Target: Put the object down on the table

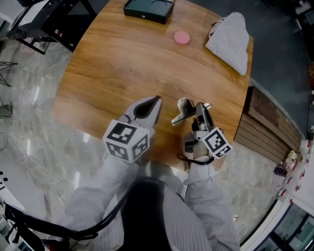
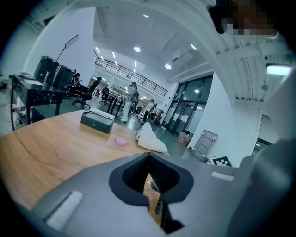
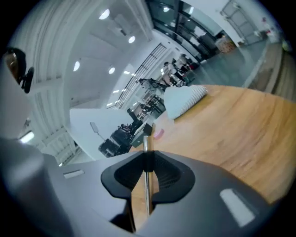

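A silvery metal utensil (image 1: 182, 111) hangs just above the near part of the wooden table (image 1: 117, 59). My right gripper (image 1: 200, 106) is shut on it. In the right gripper view the utensil (image 3: 146, 180) shows edge-on as a thin strip clamped between the jaws, and its end sticks out past the right gripper (image 3: 147, 155). My left gripper (image 1: 156, 101) hovers to the left of the utensil without touching it, its jaws together and nothing in them. Through the narrow slit of the left gripper (image 2: 149, 156) I see only table wood and a bit of the utensil.
At the far end of the table stand a dark flat box (image 1: 148, 9), a pink round disc (image 1: 181, 37) and a folded striped cloth (image 1: 230, 41). A slatted wooden bench (image 1: 265, 128) stands right of the table. The table's near edge runs under my hands.
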{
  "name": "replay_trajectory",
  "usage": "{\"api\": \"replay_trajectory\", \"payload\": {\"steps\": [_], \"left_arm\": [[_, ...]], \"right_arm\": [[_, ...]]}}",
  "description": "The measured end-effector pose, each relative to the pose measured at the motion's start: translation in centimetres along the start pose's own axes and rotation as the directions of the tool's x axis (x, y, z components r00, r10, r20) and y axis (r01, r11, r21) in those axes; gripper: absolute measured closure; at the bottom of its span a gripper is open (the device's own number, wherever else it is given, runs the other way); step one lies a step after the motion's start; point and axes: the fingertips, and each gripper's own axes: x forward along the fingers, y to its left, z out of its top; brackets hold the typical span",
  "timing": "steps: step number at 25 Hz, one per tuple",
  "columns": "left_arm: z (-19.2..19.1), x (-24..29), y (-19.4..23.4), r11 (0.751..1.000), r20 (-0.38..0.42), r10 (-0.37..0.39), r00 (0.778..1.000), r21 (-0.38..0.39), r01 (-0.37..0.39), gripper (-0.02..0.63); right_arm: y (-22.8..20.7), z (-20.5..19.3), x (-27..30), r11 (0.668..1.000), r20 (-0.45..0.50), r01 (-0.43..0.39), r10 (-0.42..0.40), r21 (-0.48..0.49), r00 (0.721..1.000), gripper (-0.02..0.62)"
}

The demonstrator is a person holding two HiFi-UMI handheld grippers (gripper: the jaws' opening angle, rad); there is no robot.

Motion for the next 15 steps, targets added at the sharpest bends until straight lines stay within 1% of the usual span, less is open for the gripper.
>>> {"api": "replay_trajectory", "payload": {"steps": [1, 3, 7, 9, 15], "left_arm": [[-0.1, 0.1, 0.2, 1.000, -0.002, 0.006, 1.000, -0.003, -0.006, 0.606], [-0.4, 0.2, 0.4, 1.000, -0.006, 0.015, 1.000, -0.008, -0.015, 0.606], [-0.9, 0.3, 0.5, 1.000, -0.015, 0.026, 1.000, -0.012, -0.026, 0.606], [-1.2, 0.3, 0.5, 0.999, -0.019, 0.030, 0.999, -0.016, -0.030, 0.606], [-1.6, 0.1, 0.4, 0.999, -0.018, 0.037, 0.999, -0.022, -0.038, 0.606]], "right_arm": [[-0.9, 0.0, 0.3, 0.998, 0.024, 0.002, -0.004, 0.063, 1.000, 0.514], [-2.4, -0.1, 0.7, 0.988, 0.060, 0.010, -0.019, 0.151, 0.998, 0.514], [-4.6, -1.3, 1.8, 0.967, 0.064, 0.036, -0.053, 0.254, 0.997, 0.514], [-5.3, -2.1, 2.4, 0.959, 0.051, 0.045, -0.062, 0.280, 0.997, 0.514], [-6.0, -4.1, 3.1, 0.962, -0.020, 0.054, -0.050, 0.268, 0.999, 0.508]]}}
